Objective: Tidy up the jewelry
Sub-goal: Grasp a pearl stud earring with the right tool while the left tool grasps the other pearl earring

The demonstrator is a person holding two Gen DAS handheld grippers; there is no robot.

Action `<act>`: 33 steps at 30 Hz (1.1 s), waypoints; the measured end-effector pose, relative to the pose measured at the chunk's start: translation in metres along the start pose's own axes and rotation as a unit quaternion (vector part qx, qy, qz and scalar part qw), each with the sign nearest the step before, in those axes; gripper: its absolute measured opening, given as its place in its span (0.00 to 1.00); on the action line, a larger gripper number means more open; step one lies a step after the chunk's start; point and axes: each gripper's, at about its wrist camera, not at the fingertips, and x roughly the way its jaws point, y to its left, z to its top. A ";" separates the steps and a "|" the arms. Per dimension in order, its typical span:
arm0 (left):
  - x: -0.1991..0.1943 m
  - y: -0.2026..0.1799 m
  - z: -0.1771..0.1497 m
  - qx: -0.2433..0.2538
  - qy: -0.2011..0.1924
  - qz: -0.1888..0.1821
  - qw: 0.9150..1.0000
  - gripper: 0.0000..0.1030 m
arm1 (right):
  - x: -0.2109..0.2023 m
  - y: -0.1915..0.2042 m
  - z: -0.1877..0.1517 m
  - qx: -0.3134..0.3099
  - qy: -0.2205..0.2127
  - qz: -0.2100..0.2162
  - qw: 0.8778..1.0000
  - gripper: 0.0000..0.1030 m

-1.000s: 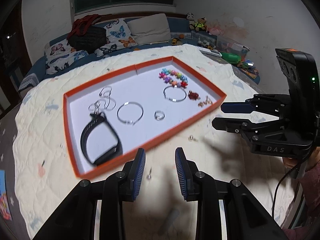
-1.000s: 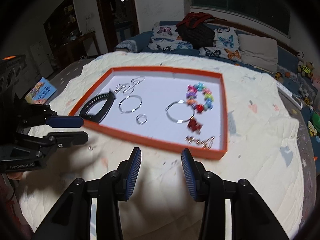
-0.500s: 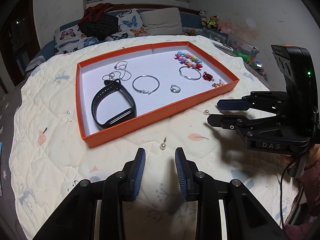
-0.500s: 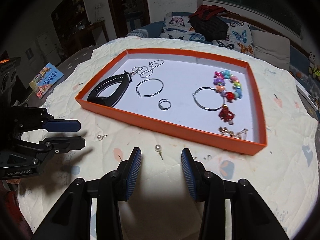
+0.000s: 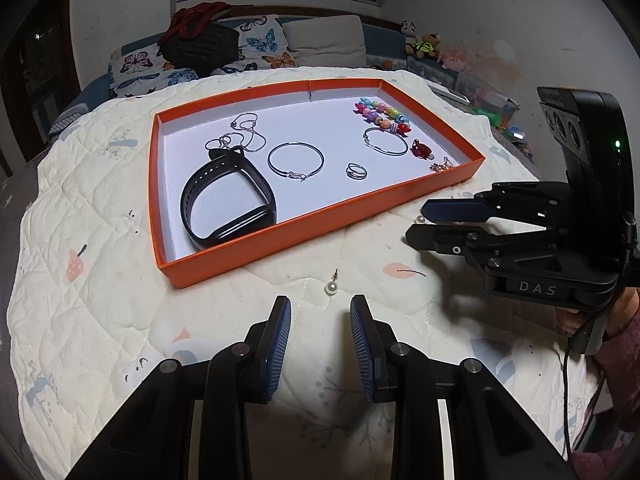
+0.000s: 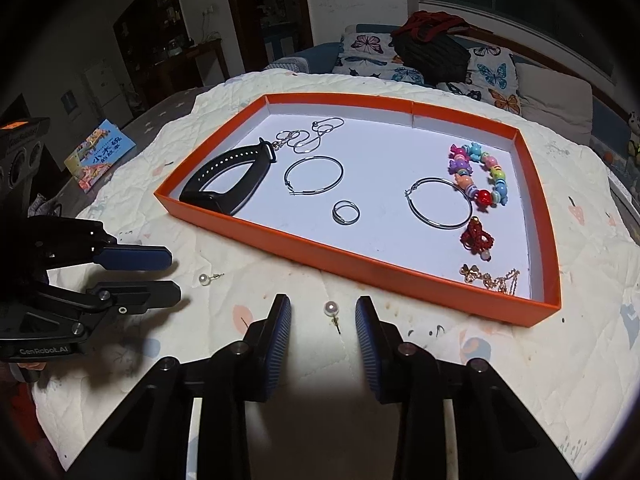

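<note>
Two pearl stud earrings lie on the quilted cover in front of the orange tray [image 5: 320, 232] [image 6: 360, 256]. One pearl stud [image 5: 331, 288] [image 6: 205, 279] rests just ahead of my left gripper [image 5: 320, 314] [image 6: 174, 276], which is open and holds nothing. The other pearl stud [image 6: 331, 309] [image 5: 420, 219] lies between the fingertips of my right gripper [image 6: 322, 310] [image 5: 418, 224]. Its jaws are closing, with a gap still on both sides of the pearl. In the tray lie a black watch band [image 5: 228, 204], two silver hoops, a ring [image 6: 346, 213], a bead bracelet [image 6: 478, 176] and chains.
The quilted cover [image 5: 80, 320] spreads over the whole table. A colourful book [image 6: 100, 152] lies at its far left edge. A sofa with butterfly cushions [image 5: 256, 44] stands behind. A black cable [image 5: 568, 400] hangs from the right gripper, beside a person's sleeve.
Both grippers have come down and forward toward the pearl studs, so the tray and studs look nearer. The right gripper's fingers stand a little closer together than before.
</note>
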 end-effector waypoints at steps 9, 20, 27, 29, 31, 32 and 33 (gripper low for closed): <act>0.006 -0.001 0.001 0.008 -0.002 -0.005 1.000 0.32 | 0.002 0.001 0.001 -0.007 0.001 -0.002 1.000 0.24; 0.018 -0.004 0.004 0.022 -0.002 -0.003 1.000 0.24 | 0.002 0.001 0.001 -0.008 0.002 -0.009 1.000 0.15; 0.024 -0.010 0.005 0.047 -0.009 0.003 0.999 0.12 | 0.002 0.000 0.001 -0.007 0.001 -0.009 1.000 0.13; 0.026 -0.010 0.006 0.048 -0.011 0.003 0.999 0.07 | 0.001 -0.001 0.001 -0.005 0.000 -0.008 1.000 0.13; 0.026 -0.010 0.006 0.046 -0.013 0.002 0.999 0.07 | 0.000 -0.001 0.001 -0.003 0.000 -0.006 1.000 0.13; 0.026 -0.010 0.007 0.046 -0.015 0.001 0.999 0.07 | -0.001 -0.001 0.001 -0.003 -0.001 -0.004 1.000 0.12; 0.025 -0.010 0.006 0.046 -0.017 0.000 0.999 0.06 | -0.002 0.000 0.001 -0.003 -0.001 -0.003 1.000 0.12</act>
